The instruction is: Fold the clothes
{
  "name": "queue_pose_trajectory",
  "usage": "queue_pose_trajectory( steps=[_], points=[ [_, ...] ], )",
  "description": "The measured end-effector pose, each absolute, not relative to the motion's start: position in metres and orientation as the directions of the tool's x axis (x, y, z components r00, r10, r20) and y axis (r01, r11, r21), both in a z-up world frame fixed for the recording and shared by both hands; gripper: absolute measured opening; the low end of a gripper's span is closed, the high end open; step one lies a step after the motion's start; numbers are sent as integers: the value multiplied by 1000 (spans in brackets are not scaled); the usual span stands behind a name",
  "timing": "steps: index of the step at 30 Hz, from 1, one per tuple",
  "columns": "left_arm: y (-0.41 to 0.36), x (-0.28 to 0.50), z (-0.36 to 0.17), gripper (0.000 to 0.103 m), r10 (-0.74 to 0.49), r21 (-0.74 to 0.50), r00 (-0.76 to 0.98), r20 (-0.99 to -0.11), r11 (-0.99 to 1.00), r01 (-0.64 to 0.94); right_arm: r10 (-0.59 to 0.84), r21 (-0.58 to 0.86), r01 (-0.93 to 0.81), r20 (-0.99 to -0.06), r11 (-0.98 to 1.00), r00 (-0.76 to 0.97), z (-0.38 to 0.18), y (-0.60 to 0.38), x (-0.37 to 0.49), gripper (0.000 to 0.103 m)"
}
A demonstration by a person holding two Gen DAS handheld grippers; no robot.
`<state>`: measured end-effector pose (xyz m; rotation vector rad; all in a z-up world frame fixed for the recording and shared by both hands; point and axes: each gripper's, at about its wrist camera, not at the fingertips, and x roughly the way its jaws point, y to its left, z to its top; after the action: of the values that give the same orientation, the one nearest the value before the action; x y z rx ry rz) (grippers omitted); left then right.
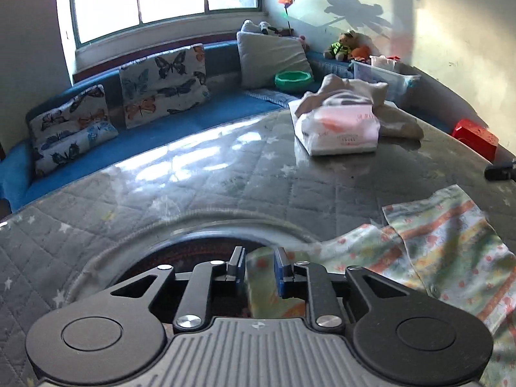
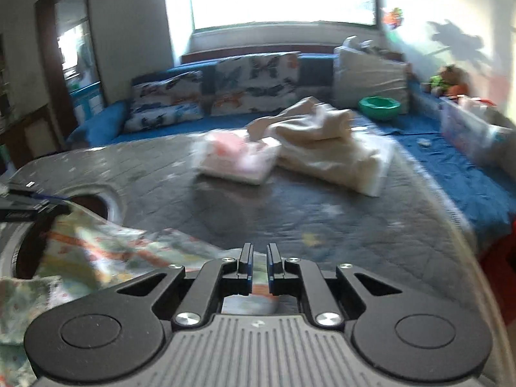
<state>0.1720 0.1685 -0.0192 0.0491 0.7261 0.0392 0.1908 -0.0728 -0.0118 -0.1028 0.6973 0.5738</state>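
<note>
In the left wrist view, the left hand-held gripper was clenched on a fold of the patterned cloth, which trailed to the right across the grey quilted desk. Farther back lay a white plastic bag touching a beige garment, with a green bowl on the blue sofa beyond. In the blurred right wrist view, the right hand-held gripper pinched the same cloth, which spread leftward over the desk.
</note>
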Motion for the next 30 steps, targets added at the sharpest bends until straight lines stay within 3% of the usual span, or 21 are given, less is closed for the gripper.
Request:
queue_pose_trajectory(
  steps=[6, 13, 23, 26, 28, 30],
  points=[
    [150, 177, -22, 21, -33, 40, 736, -677, 996, 81, 549, 132, -666, -693, 734, 468, -29, -22, 186, 10],
    [106, 196, -45, 21, -127, 41, 669, -733, 972, 230, 542, 112, -721, -740, 683, 398, -51, 20, 192, 10],
    [98, 216, -48, 21, -128, -12, 664, -737, 984, 177, 525, 94, -709, -741, 698, 419, -48, 24, 194, 16],
    [104, 198, -34, 28, -127, -11, 686, -717, 985, 172, 540, 92, -723, -729, 685, 419, -36, 17, 180, 19],
    [108, 180, -25, 38, -122, -7, 696, -707, 986, 167, 559, 91, -743, -720, 663, 411, -26, 11, 164, 23],
    [111, 158, -17, 39, -113, 9, 702, -704, 986, 168, 577, 90, -762, -711, 641, 401, -16, 4, 147, 24]
  ],
)
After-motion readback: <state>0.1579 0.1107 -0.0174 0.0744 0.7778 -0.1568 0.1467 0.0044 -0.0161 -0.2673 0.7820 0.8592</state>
